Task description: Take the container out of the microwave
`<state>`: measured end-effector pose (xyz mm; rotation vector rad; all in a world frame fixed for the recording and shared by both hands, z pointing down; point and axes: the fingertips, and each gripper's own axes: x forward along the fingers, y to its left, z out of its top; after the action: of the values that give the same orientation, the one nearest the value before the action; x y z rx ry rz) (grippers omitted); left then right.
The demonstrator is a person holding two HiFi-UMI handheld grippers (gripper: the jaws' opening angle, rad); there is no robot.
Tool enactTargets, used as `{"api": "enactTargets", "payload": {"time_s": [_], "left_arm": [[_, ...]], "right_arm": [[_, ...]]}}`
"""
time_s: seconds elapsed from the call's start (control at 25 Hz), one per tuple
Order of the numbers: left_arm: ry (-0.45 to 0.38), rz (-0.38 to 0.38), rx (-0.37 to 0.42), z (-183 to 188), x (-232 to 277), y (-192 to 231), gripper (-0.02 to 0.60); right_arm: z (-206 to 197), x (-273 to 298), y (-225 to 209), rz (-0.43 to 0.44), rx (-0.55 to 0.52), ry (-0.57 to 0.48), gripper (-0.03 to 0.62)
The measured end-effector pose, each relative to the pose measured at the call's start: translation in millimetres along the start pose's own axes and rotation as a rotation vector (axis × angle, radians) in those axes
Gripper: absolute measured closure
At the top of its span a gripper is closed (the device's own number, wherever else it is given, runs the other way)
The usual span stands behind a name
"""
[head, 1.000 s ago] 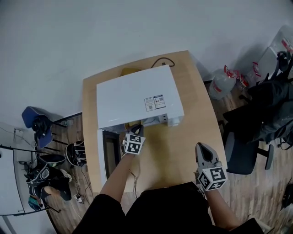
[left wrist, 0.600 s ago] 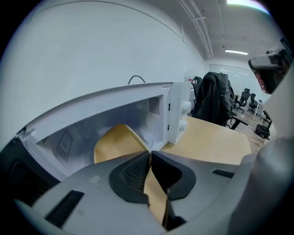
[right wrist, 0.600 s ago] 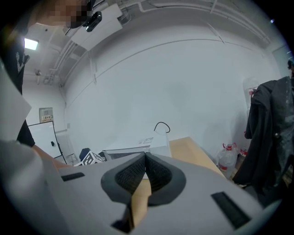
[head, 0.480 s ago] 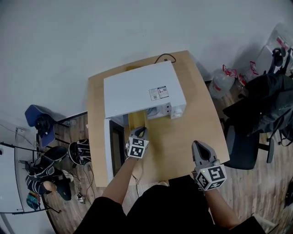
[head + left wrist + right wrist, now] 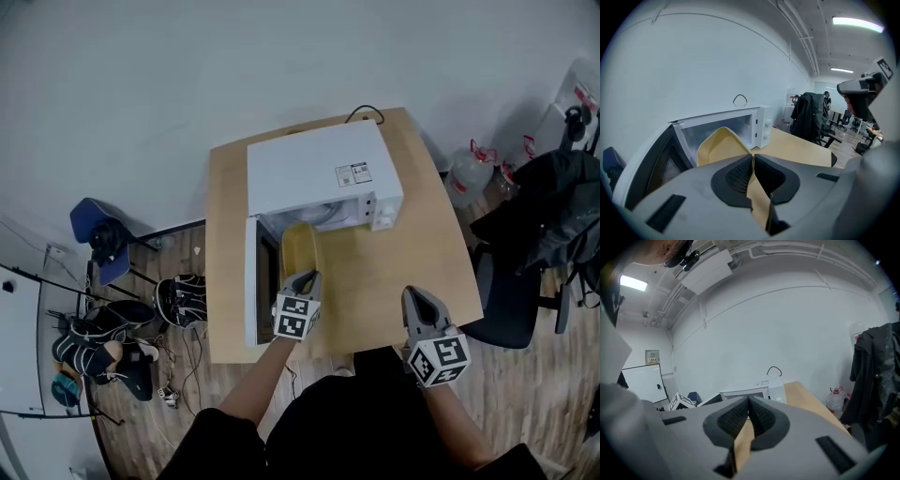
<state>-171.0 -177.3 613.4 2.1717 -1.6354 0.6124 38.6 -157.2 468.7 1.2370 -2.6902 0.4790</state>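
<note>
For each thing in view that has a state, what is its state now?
microwave door: open, swung fully out.
yellow container: out in front of the cavity, held at its near rim.
left gripper: fingers shut on the yellow container.
right gripper: fingers shut, empty.

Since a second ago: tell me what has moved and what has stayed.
The left gripper, shut on the rim of the yellow container, has drawn it out from the microwave toward the person. The door stays open; the right gripper stays shut and empty.
</note>
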Motion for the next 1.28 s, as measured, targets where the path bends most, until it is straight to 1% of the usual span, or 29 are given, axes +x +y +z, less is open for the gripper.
{"api": "enactTargets", "payload": {"time_s": [0.08, 0.16, 0.24, 0.32, 0.52, 0.68, 0.84, 0.92, 1.04, 1.28], "left_arm": [[-0.026, -0.019, 0.004, 3.5, -21.5, -14.7, 0.557], [-0.056, -0.029, 0.024, 8.1, -42.5, -27.7, 0.557], [-0.083, -0.030, 0.048, 11.4, -61.3, -39.3, 0.557], [-0.110, -0.026, 0.053, 12.6, -78.9, -50.7, 0.557], [-0.175, -0.018, -0.007, 13.1, -119.4, -72.1, 0.557], [-0.259, -0.007, -0.065, 24.2, -149.0, -78.8, 0.557], [-0.356, -0.009, -0.074, 45.5, -179.2, -88.7, 0.557], [-0.389, -0.008, -0.084, 51.3, -192.0, -93.1, 0.557], [-0.415, -0.001, -0.103, 56.0, -203.8, -93.8, 0.557], [-0.437, 0.036, -0.132, 56.0, -214.2, -79.2, 0.557]], "right_arm": [[-3.0, -7.1, 12.4, 0.011, -0.014, 0.000, 0.534], [-5.8, -12.9, 24.7, 0.021, -0.025, -0.001, 0.534], [-9.0, -18.0, 34.6, 0.028, -0.034, 0.001, 0.535], [-12.9, -23.3, 43.3, 0.035, -0.050, 0.008, 0.534], [-19.7, -35.4, 62.5, 0.057, -0.099, 0.017, 0.534], [-23.6, -40.8, 70.7, 0.064, -0.118, 0.022, 0.534], [-22.8, -42.7, 78.6, 0.065, -0.132, 0.022, 0.534], [-22.1, -44.6, 82.4, 0.066, -0.139, 0.020, 0.534], [-18.8, -45.6, 88.8, 0.071, -0.166, 0.012, 0.534], [-15.3, -40.5, 104.3, 0.085, -0.191, 0.006, 0.535]]}}
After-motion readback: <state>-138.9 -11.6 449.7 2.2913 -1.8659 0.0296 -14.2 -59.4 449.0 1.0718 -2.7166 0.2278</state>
